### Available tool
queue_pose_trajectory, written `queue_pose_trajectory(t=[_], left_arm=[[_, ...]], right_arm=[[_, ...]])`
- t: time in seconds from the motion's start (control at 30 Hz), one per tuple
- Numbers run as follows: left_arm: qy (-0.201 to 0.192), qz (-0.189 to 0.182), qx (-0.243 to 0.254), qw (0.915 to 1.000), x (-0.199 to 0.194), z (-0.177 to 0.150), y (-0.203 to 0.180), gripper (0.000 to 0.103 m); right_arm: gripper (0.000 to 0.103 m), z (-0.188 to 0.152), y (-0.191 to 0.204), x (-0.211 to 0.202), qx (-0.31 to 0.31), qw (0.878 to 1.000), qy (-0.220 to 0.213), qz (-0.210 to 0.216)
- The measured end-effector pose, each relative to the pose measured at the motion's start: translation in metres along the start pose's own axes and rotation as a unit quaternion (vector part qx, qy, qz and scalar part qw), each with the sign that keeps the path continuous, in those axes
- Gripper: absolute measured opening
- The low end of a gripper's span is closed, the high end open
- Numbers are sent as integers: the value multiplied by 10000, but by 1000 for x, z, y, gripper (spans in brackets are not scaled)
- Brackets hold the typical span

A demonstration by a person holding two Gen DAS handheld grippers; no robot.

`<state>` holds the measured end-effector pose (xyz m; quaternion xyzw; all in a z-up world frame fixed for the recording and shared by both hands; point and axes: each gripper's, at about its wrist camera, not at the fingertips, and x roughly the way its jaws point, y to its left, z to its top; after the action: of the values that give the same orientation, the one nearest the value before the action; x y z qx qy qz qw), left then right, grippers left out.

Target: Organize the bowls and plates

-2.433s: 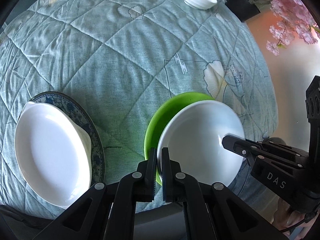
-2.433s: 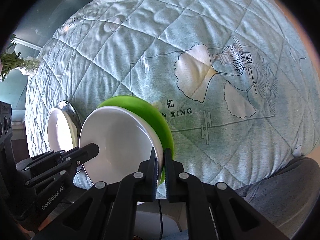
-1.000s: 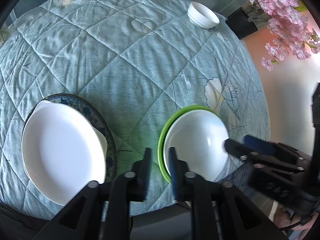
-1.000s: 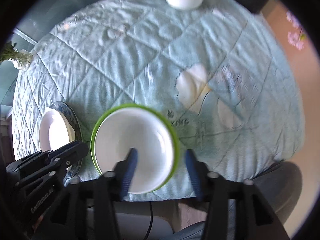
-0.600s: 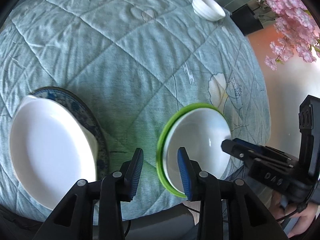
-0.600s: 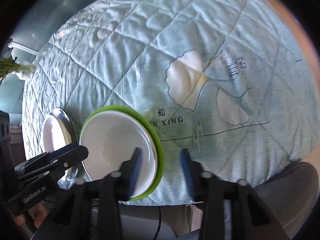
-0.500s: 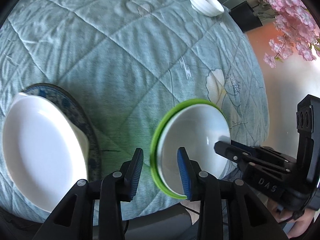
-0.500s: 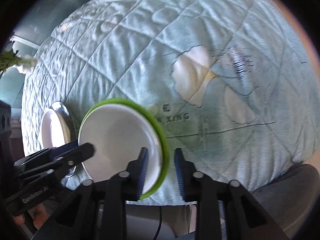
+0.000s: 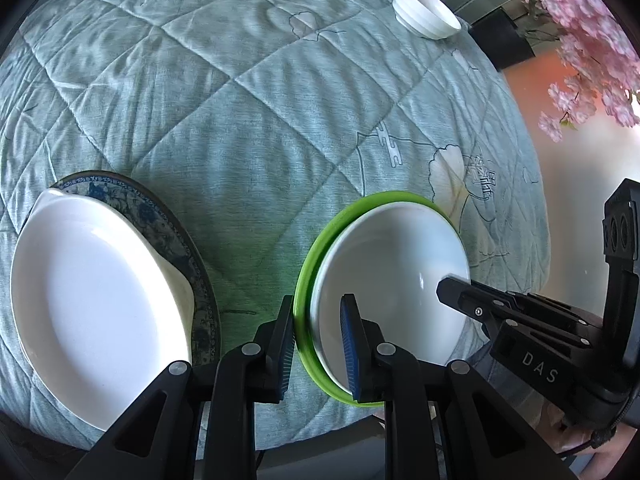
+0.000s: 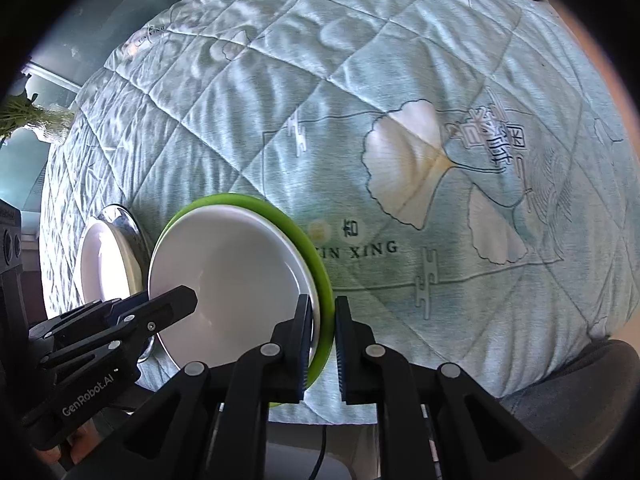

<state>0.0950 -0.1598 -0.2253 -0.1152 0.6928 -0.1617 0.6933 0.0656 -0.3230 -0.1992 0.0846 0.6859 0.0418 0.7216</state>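
Surface: a round table under a quilted pale-teal cloth (image 9: 224, 128) printed with ginkgo leaves and lettering.
Room: pink blossom branches (image 9: 592, 48) and a dark box stand past the far right edge; a bit of green plant (image 10: 16, 116) shows at the left in the right wrist view.
Stack: a white bowl (image 9: 392, 280) sits in a green plate (image 9: 310, 264) at the near table edge.
Left gripper (image 9: 316, 344): jaws closing, straddling the stack's left rim; contact is unclear.
Right gripper (image 10: 322, 344): jaws closing, pinching the right rim of both dishes.
Other dishes: a white oval dish (image 9: 92, 304) rests on a blue-patterned plate (image 9: 160, 216); a small white bowl (image 9: 426, 16) sits at the far edge.
Hidden: the small bowl is cut off in the right wrist view; the stack's near rim is behind the fingers.
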Motion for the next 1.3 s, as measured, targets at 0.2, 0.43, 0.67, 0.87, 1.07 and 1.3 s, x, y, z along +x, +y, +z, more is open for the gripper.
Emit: queue_pose_trajectory(t=[0.2,0.43,0.67,0.87,1.07,1.3], left_arm=[[-676,164,173,9974,-35,3,1,30],[-2238,689,219,9720,-112,31,-15,102],[-1513,785,671,9831,-115,112,-50,102],[-1194,688,924,9861,-106,197,-90,101],[-1023,798,911,9874,-73,269,-116,100],[-862,862,771,9895,-41,312,-115,99]], right_arm=[[39,1,-13,-21,-32,9986,-529,11],[84,16,-49,-71,298,9907,-1316,197],[84,83,-68,-78,372,9933,-1069,235],[84,152,-88,-74,389,9952,-687,582],[91,206,-109,-68,596,9941,-668,611],[103,248,-132,-57,627,9955,-596,375]])
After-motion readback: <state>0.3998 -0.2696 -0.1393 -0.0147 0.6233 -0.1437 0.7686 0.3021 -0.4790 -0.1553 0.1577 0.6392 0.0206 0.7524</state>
